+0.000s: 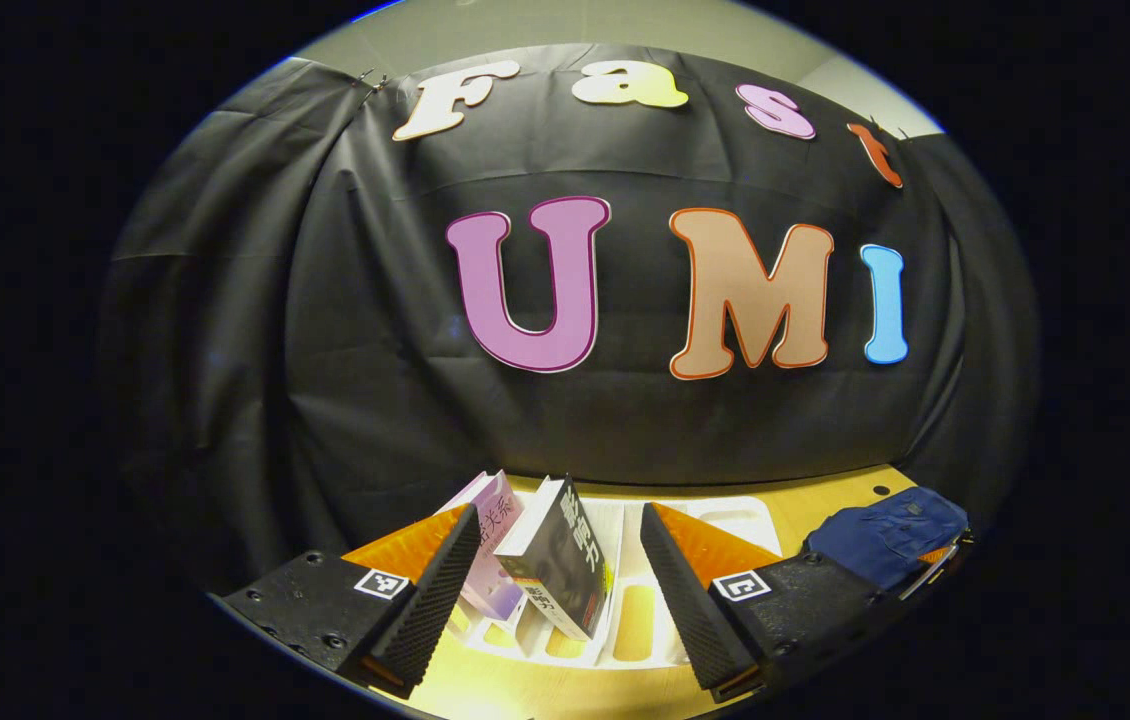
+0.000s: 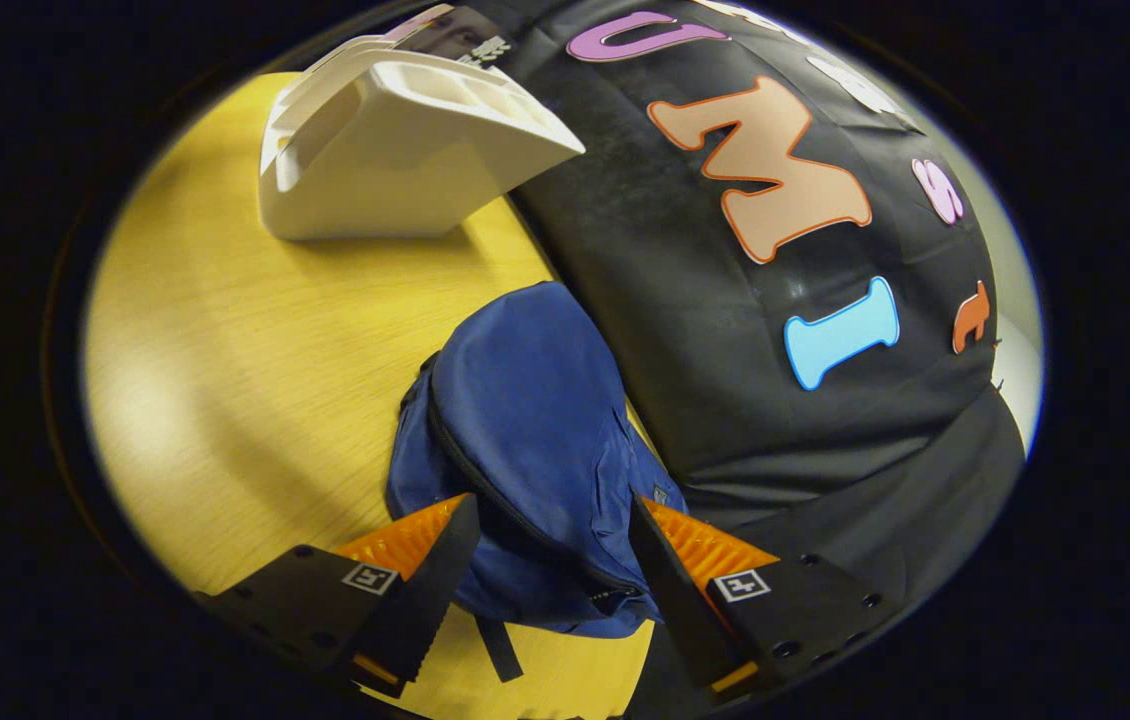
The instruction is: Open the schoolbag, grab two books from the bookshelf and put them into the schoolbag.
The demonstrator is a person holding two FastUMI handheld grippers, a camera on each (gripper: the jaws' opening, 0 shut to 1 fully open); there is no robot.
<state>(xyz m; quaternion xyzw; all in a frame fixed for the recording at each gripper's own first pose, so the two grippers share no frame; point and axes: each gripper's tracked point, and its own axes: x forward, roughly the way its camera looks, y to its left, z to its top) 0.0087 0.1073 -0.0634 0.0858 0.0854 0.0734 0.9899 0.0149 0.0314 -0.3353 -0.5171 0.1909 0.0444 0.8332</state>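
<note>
A white bookshelf rack [image 1: 625, 600] stands on the yellow table [image 2: 225, 350] with two books leaning in it: a black one [image 1: 560, 570] and a pale purple one [image 1: 497, 520] to its left. My left gripper [image 1: 557, 585] is open, its fingers on either side of the books and apart from them. The blue schoolbag [image 2: 525, 440] lies by the black cloth wall, its zipper closed; it also shows as the blue schoolbag [image 1: 890, 530] at the right. My right gripper [image 2: 553, 570] is open just above the bag, fingers either side of its near end. The rack [image 2: 395, 150] sits beyond the bag.
The black cloth wall [image 1: 565, 400] hangs right behind the rack and the bag. Bare yellow tabletop [image 2: 205, 400] stretches to the left of the bag in the right gripper view.
</note>
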